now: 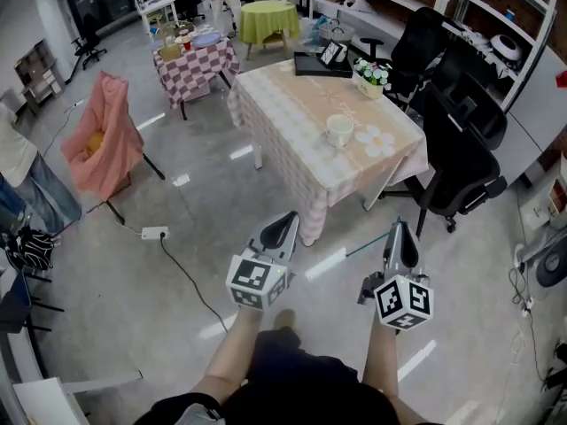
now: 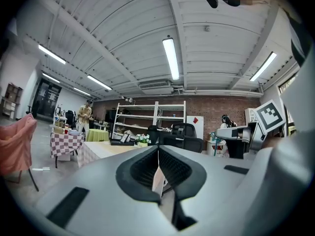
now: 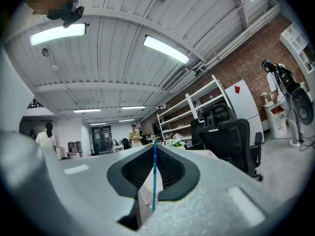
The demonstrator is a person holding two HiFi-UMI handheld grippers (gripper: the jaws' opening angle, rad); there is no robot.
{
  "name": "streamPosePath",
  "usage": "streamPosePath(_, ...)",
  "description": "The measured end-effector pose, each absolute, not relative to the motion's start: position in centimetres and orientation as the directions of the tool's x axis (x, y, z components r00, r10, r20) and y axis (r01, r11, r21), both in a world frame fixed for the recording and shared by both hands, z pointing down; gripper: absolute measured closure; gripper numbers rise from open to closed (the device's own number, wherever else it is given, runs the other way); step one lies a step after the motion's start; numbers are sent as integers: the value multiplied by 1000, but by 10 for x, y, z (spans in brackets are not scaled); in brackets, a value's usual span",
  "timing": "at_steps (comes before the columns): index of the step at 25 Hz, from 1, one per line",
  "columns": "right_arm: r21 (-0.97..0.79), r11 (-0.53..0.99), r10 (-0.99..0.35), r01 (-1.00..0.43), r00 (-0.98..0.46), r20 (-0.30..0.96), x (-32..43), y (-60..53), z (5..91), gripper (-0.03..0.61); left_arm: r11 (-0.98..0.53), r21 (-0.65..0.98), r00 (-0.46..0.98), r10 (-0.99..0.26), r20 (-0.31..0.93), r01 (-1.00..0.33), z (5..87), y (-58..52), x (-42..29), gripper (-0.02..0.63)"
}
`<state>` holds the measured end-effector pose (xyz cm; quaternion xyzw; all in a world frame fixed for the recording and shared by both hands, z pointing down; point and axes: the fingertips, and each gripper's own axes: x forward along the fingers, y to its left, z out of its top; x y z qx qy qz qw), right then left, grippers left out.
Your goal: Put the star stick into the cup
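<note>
A white cup [image 1: 339,131] stands on the table with the pale checked cloth [image 1: 301,122], a good way ahead of both grippers. My right gripper [image 1: 400,227] is held level over the floor, shut on a thin blue stick [image 3: 154,178] that stands upright between its jaws. The stick's shaft [image 1: 365,247] juts out to the left of the gripper; its star end does not show. My left gripper [image 1: 288,220] is held beside it, jaws together with nothing in them [image 2: 158,154]. Both point towards the table.
Black office chairs [image 1: 461,149] crowd the table's right side. A flower pot [image 1: 370,73] and a black tray [image 1: 319,63] sit at the table's far end. A power strip with cable [image 1: 155,233] lies on the floor left, near a pink-draped chair [image 1: 102,140].
</note>
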<state>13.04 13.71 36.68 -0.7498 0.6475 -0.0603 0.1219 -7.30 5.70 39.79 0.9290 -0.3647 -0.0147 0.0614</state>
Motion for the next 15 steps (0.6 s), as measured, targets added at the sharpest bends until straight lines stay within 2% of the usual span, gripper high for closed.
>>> streamPosePath(15, -274, -185, -976, -944, 208, -60, 122, 78, 381, 561, -752, 120, 759, -650, 35, -648, 414, -9, -90, 601)
